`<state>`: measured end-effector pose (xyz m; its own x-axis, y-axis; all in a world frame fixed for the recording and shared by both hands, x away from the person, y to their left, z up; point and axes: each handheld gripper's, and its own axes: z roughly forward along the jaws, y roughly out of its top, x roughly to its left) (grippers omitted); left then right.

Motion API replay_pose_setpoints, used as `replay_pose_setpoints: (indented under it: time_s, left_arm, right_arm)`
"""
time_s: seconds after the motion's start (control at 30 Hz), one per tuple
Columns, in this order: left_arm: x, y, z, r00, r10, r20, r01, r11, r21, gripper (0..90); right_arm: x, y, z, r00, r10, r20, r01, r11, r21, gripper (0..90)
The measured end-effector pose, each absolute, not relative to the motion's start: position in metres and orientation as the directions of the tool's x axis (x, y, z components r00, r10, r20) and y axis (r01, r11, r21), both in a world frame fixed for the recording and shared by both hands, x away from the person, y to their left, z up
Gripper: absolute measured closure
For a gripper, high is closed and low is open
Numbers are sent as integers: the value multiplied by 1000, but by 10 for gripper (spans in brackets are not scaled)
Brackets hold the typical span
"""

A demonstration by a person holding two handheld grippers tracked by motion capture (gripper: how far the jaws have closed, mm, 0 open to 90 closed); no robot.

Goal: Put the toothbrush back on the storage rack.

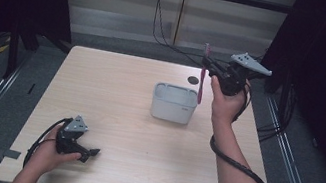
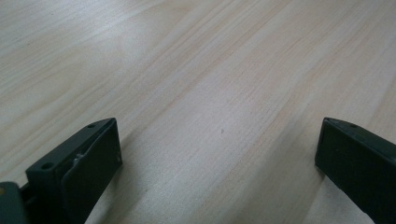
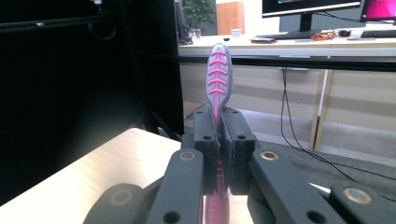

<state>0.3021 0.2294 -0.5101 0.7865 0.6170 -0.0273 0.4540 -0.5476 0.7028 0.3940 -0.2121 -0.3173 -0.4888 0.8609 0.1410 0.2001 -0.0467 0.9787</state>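
Note:
A pink and grey toothbrush [image 1: 202, 80] hangs upright, pinched between the jaws of my right gripper [image 1: 209, 66], which is raised over the far right of the table. Its lower end reaches down beside the right rim of a pale grey holder cup [image 1: 173, 103] standing mid-table. In the right gripper view the toothbrush [image 3: 218, 77] sticks up between the closed jaws of the right gripper [image 3: 220, 128]. My left gripper [image 1: 92, 152] rests low at the table's near left, open; in the left gripper view its fingers [image 2: 93, 158] stand wide apart over bare wood.
The light wooden table [image 1: 110, 92] has a small dark round hole [image 1: 193, 80] behind the cup. Black cables trail from both grippers; one loops along the right forearm [image 1: 239, 168]. Dark curtains flank the table, and a desk with monitors [image 3: 308, 9] stands beyond.

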Motion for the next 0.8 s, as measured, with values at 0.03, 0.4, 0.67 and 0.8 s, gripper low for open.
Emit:
replay_pose_setpoints:
  time_s: [0.03,0.4,0.67,0.8]
  left_arm:
    - [302,229,-510,786,617,-26,454,-548,702,0]
    - [302,229,-510,787,616,-25,452,-548,704,0]
    - [302,229,-510,787,616,-25,452,-548,704,0]
    - [302,229,-510,787,616,-25,451,-548,704,0]
  right_arm:
    - [394,-212,-318,-493,859,139,197,-45,979,857]
    - [400,-206,-325,-519,846,123,172,-38,984,856]
    - [404,-205,-329,-522,843,127,170,-44,985,856]
    - [406,-205,-331,-523,844,120,165,-38,986,856]
